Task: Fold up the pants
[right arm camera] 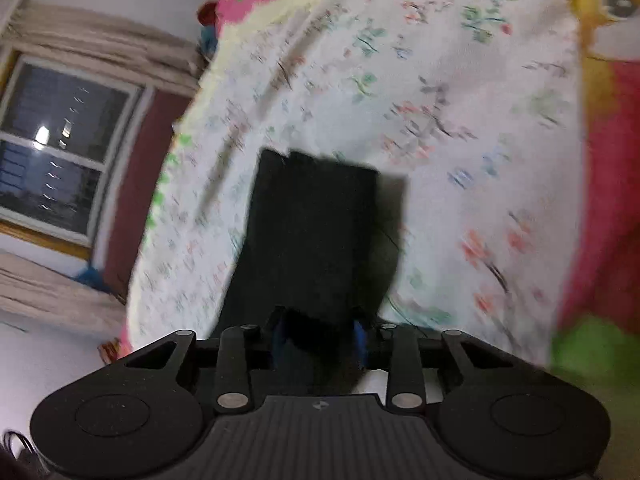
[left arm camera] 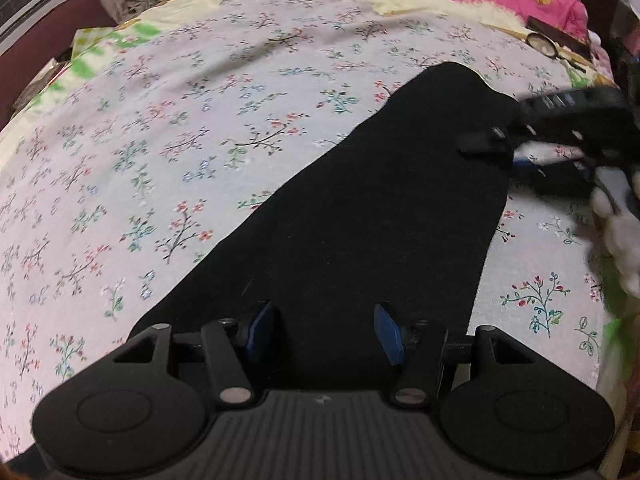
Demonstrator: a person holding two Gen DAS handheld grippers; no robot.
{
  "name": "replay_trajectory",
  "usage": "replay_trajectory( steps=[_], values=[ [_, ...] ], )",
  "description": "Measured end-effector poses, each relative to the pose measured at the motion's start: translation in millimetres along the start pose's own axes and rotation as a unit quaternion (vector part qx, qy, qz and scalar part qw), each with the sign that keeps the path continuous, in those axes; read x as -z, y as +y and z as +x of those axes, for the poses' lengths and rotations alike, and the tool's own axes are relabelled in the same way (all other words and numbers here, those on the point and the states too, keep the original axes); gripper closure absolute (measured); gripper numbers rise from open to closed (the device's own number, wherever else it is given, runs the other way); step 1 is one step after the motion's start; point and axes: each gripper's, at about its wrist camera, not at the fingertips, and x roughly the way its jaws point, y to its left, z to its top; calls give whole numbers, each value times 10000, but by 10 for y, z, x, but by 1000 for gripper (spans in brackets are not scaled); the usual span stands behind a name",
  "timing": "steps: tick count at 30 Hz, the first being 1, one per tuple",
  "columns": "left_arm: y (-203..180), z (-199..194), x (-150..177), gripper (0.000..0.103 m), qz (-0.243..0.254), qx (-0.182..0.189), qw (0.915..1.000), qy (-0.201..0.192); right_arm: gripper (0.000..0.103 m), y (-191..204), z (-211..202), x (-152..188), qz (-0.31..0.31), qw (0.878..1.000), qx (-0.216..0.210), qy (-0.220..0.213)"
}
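Both ends mattered: my right gripper (right arm camera: pixel 320 338) was clamped on the pants (left arm camera: pixel 360 208) lying on the bed (left arm camera: pixel 160 140), my left gripper (left arm camera: pixel 322 330) apart above them; that thin pinch could slip, skewing the fold.

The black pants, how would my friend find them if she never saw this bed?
Look at the bed sheet, pale with little flowers all over. In its middle lie the black pants, long and flat. They are the only plain dark cloth there; everything around is flowery, yellow or pink.
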Motion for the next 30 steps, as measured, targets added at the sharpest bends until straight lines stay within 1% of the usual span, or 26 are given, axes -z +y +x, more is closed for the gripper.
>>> replay_trajectory(
  steps=[1, 3, 6, 8, 9, 12, 14, 16, 19, 21, 24, 27, 30],
  values=[
    [-18, 8, -18, 37, 17, 15, 10000, -1, 82, 8, 43, -26, -29, 9999, -101, -54],
    [-51, 20, -50, 37, 68, 49, 10000, -14, 79, 25, 123, -77, -35, 9994, -336, -104],
    [-99, 57, -89, 37, 124, 50, 9999, -15, 81, 18, 219, -170, -82, 9983, -574, -83],
    [-121, 81, -121, 37, 101, 52, 9999, -25, 92, -2, 260, -253, -4, 9973, -739, 0],
    [-131, 93, -135, 37, 81, 52, 9999, -32, 103, -10, 269, -285, 20, 9969, -786, 34],
    [-154, 114, -167, 36, 36, 35, 10000, -41, 103, 30, 240, -319, 49, 9973, -718, 153],
    [-156, 106, -171, 36, -7, 30, 10000, -51, 103, 200, 125, -298, -204, 9967, -776, 123],
    [-139, 81, -156, 36, -88, 44, 9999, -86, 103, 471, -7, -265, -613, 9952, -754, 133],
    [-73, 7, -136, 36, -346, 68, 9992, -172, 103, 859, -85, -228, -1088, 9890, -980, 215],
    [-15, -82, -89, 36, -498, 41, 9984, -257, 103, 1182, -86, -157, -1475, 9827, -1076, 325],
    [120, -251, 56, 36, -719, -50, 9966, -387, 103, 1683, -45, 39, -2237, 9664, -1187, 439],
    [316, -424, 300, 36, -1035, -207, 9933, -472, 103, 2108, 57, 381, -2947, 9449, -1272, 639],
    [551, -599, 610, 36, -1447, -389, 9874, -505, 103, 2420, 223, 774, -3217, 9297, -1449, 1057]
  ],
)
